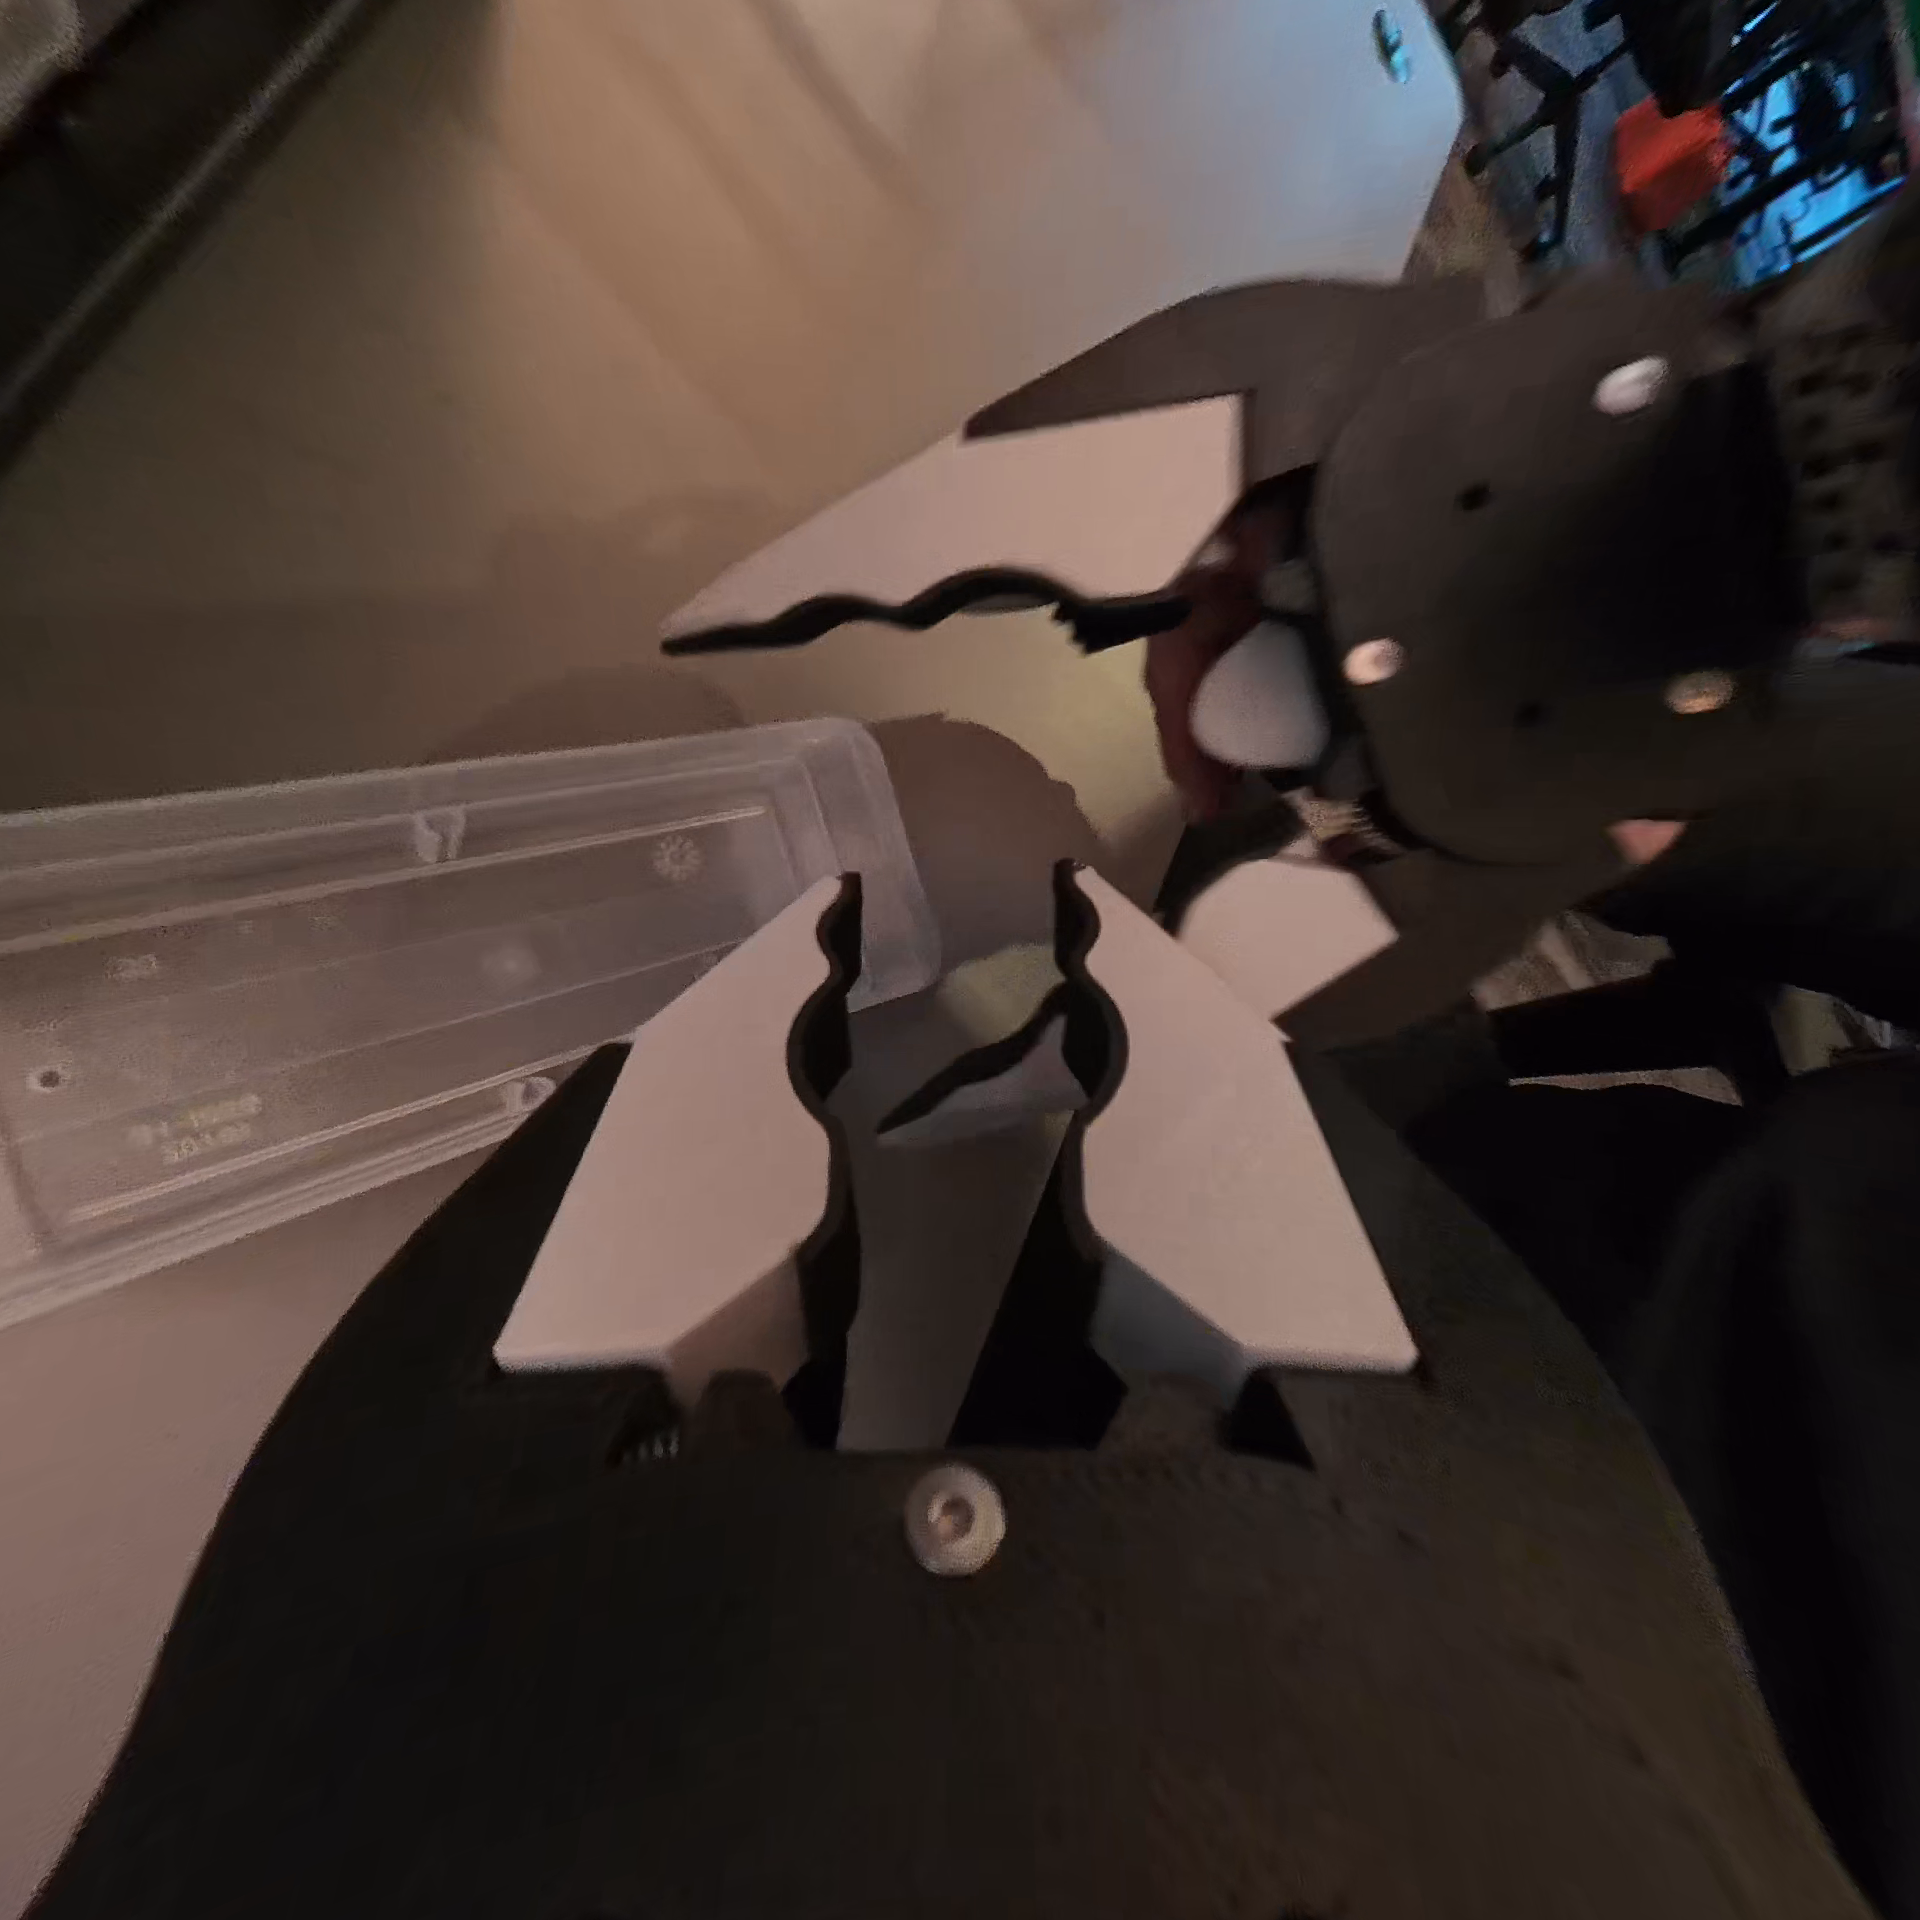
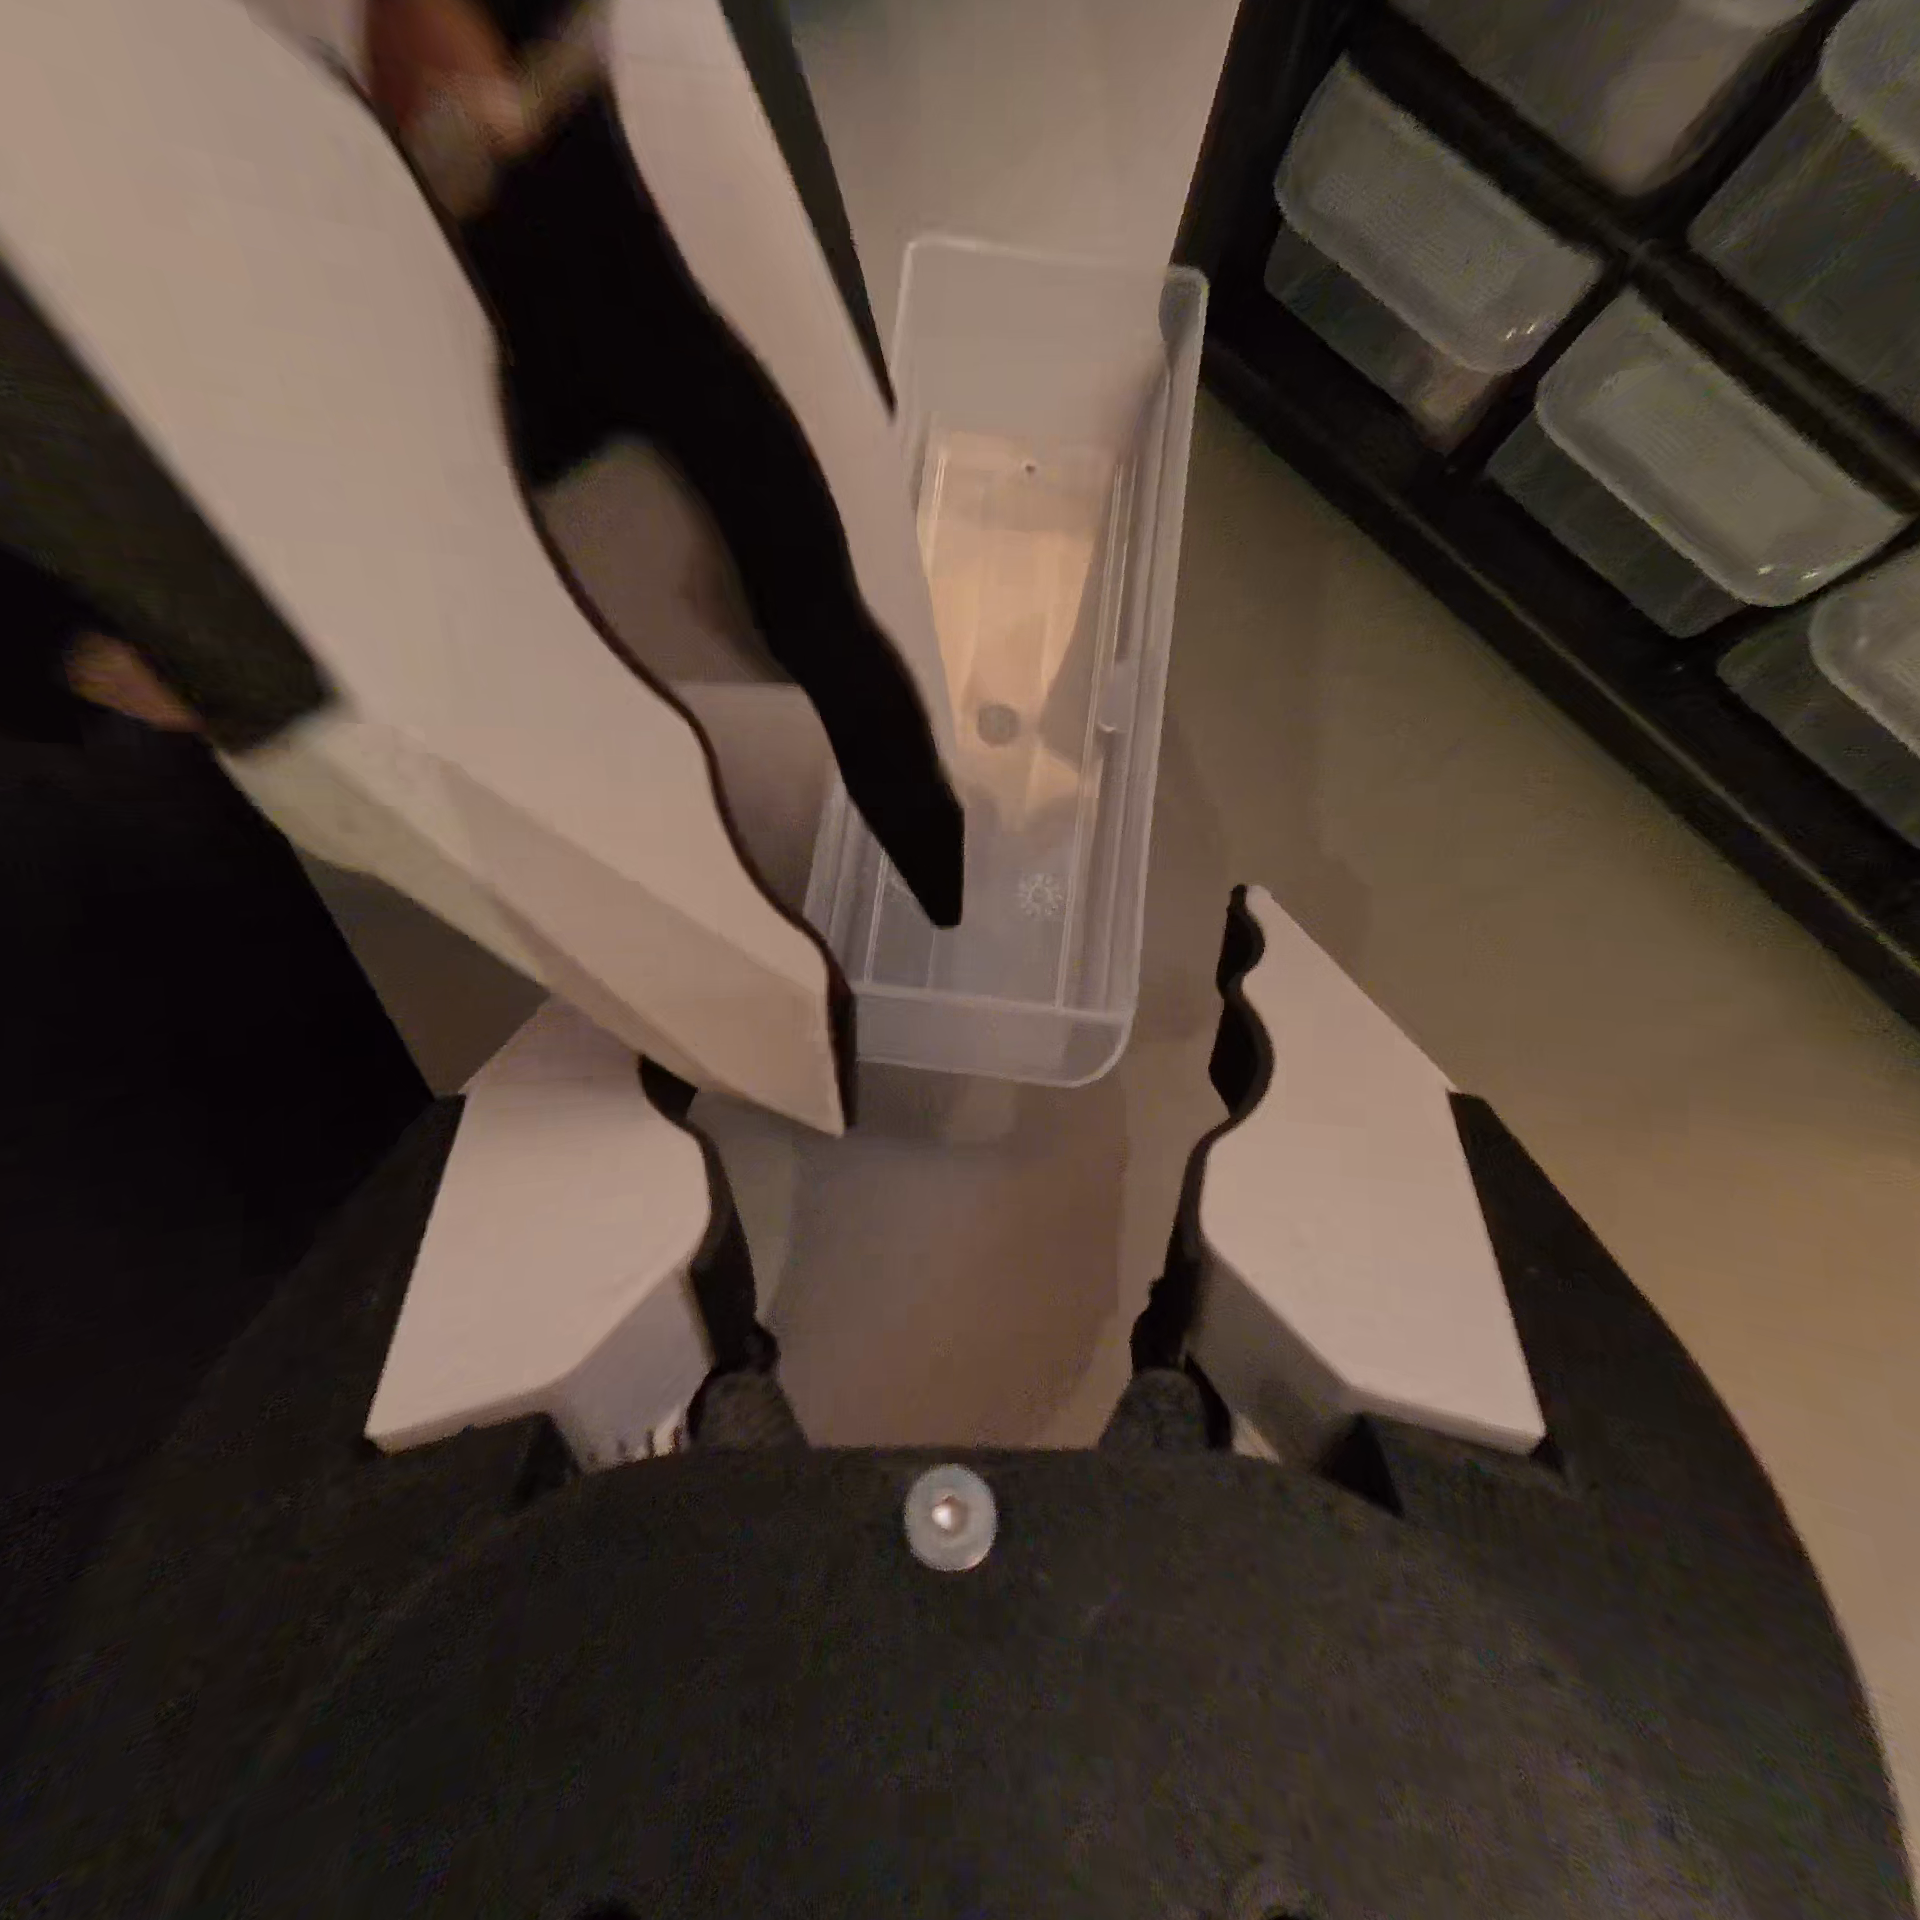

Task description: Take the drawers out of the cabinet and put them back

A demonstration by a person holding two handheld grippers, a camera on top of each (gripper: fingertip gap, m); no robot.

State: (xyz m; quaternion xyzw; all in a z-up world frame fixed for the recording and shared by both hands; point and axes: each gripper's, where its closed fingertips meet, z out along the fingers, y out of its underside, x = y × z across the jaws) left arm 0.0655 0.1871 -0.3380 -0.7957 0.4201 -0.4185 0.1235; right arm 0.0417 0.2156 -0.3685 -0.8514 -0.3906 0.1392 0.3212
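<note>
A clear, empty plastic drawer (image 2: 1039,623) lies on the beige table (image 2: 1403,831), out of the cabinet. The black cabinet (image 2: 1662,270), with several clear drawers in it, stands at the right. My right gripper (image 2: 951,894) is wide open, and the drawer's near end sits just beyond its fingertips. My left gripper (image 2: 894,1018) comes in from the upper left. One of its fingers is inside the drawer's near corner and the other is outside. In the left wrist view my left gripper (image 1: 958,878) is open, with the drawer's (image 1: 364,987) end against its left fingertip. The right gripper (image 1: 774,883) is spread wide opposite it.
A hand (image 1: 1195,707) holds the right gripper. A dark strip (image 1: 125,187) runs along the table's upper left. Past the table at the upper right is dark clutter with a red object (image 1: 1662,166) and a blue glow. Bare table (image 1: 416,416) shows beyond the drawer.
</note>
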